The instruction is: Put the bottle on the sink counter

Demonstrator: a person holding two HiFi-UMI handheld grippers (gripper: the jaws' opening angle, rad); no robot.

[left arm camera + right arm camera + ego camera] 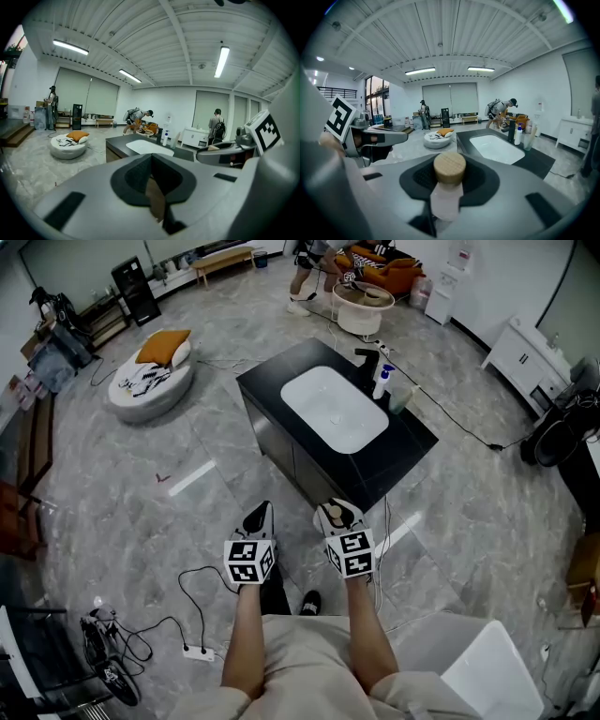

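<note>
My left gripper (259,517), jaws clenched together on nothing, just beside it my right gripper (337,516), jaws grasping the pale bottle (447,192) below its wooden cap (449,168), well apart from the black sink worktop (405,442) ahead, white basin (335,409) set in it

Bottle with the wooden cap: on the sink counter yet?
No. The wooden-capped bottle is clamped between the jaws of the right gripper, and the sink counter lies ahead of it.

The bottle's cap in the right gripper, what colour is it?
Cap: light wood tan, on a pale pink bottle; clearest in the right gripper view.
</note>
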